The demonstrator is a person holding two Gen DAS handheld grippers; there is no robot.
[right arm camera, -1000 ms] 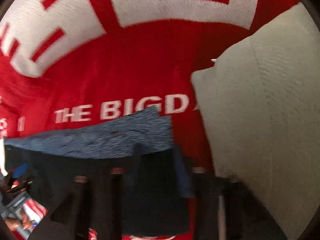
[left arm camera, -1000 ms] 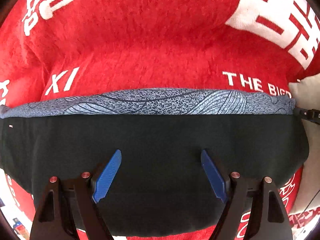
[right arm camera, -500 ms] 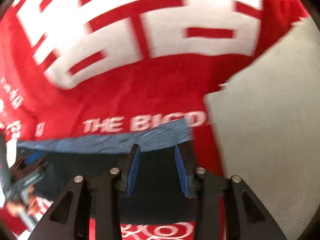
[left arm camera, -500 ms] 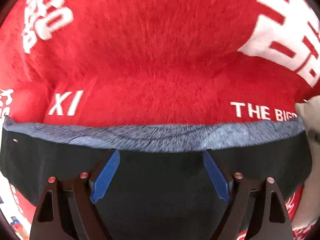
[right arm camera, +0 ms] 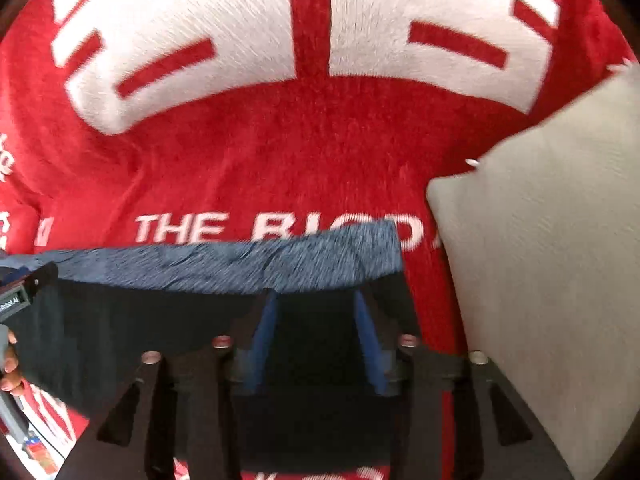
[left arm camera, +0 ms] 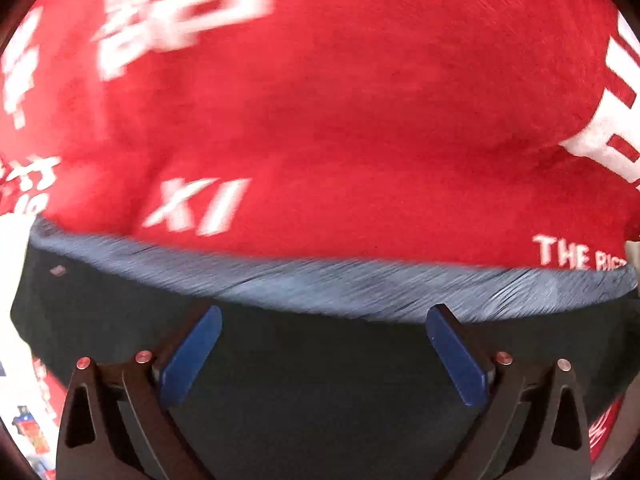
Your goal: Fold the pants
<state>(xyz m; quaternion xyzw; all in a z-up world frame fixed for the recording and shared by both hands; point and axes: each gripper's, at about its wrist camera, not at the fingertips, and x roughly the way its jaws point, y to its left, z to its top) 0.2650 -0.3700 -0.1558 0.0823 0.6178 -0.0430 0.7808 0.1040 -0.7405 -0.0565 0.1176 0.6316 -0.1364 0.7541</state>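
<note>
The black pants (left arm camera: 320,380) lie folded on a red blanket, with a blue-grey patterned waistband (left arm camera: 340,284) along the far edge. My left gripper (left arm camera: 324,324) is open and empty, its blue pads spread wide above the black cloth. In the right wrist view the pants (right arm camera: 120,332) and waistband (right arm camera: 240,264) show at lower left. My right gripper (right arm camera: 316,308) is open over the pants' right end, with a moderate gap between its blue pads and nothing between them. The left gripper's body (right arm camera: 20,292) shows at the left edge.
A red blanket (left arm camera: 360,120) with white lettering covers the surface under the pants, also in the right wrist view (right arm camera: 280,168). A grey cushion (right arm camera: 540,260) lies just right of the pants' right end. A hand (right arm camera: 8,360) shows at the left edge.
Both grippers have pulled back and up from the pants. The right gripper went from blurred and closed-looking to open. The view of the blanket has shifted.
</note>
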